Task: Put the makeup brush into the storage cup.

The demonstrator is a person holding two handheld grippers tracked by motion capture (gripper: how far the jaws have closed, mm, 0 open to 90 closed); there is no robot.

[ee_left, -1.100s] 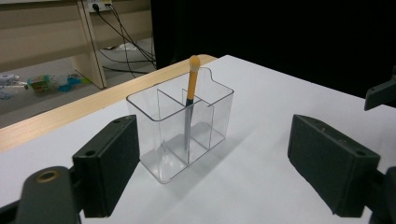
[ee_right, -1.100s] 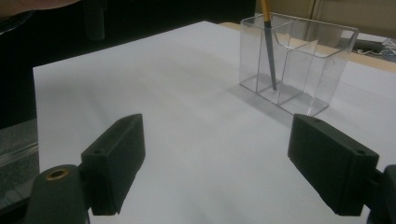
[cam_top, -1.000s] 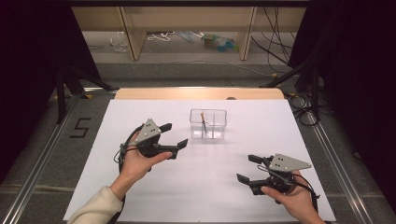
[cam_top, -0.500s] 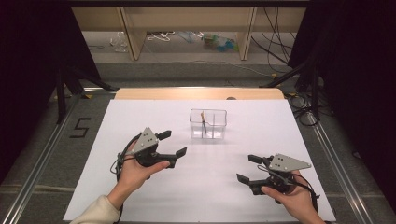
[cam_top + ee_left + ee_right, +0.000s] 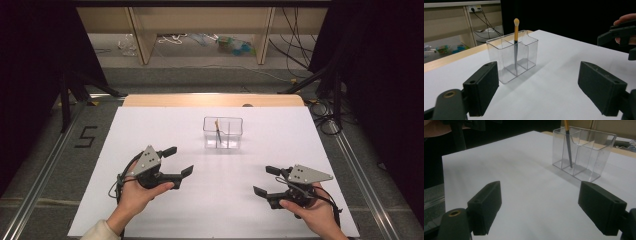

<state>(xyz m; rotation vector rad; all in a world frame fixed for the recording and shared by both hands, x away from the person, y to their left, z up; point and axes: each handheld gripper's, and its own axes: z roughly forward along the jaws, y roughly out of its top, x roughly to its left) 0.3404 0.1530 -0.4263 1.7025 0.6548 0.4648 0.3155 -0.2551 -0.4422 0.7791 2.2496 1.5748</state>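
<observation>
**Brush upright in clear organiser; both grippers empty**

A slim brush [image 5: 516, 37], orange handle with a pale rounded tip, stands in an end compartment of the clear plastic organiser [image 5: 223, 133] at mid-table. Left gripper [image 5: 177, 161] and right gripper [image 5: 265, 181] hover near the table's front, jaws spread, holding nothing. Judged light, stiff, thin and likely slippery; the exposed upper handle above the rim looks the best pinch point. The organiser may tip if dragged.
</observation>
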